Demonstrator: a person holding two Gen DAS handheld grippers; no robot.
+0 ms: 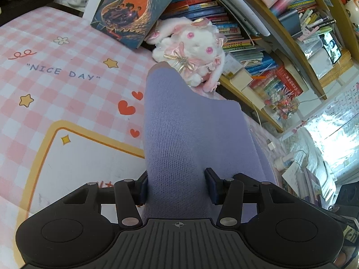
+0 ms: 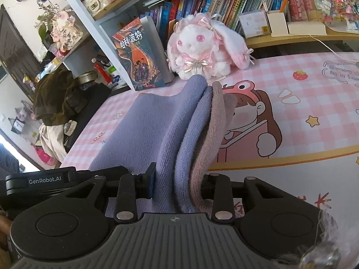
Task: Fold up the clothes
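Left wrist view: the left gripper (image 1: 178, 185) is part-way closed, its two dark blue pads pinching a lilac knitted garment (image 1: 179, 134). The cloth fills the gap between the pads and runs forward and up as one broad band, lifted above the tabletop (image 1: 56, 85). The tabletop wears a pink and white checked mat printed with stars, hearts and the words "NICE DAY". Past the far end of the cloth sits a white and pink plush rabbit (image 1: 190, 49), and beside it a paperback book (image 1: 132, 6) leans against crowded bookshelves (image 1: 258, 51).

Right wrist view: the right gripper (image 2: 177, 185) is closed more narrowly on the same garment (image 2: 170, 130), here bunched into several upright folds, lilac on the left and a greyish mauve layer on the right. The left pad presses the lilac side; the right pad is mostly hidden behind the mauve fold. From the gripper the cloth also spreads away to the left, hanging over the mat (image 2: 303, 103), which here shows a cartoon child in a frog hat. The rabbit (image 2: 202, 49) and the book (image 2: 139, 58) stand just behind the raised folds.
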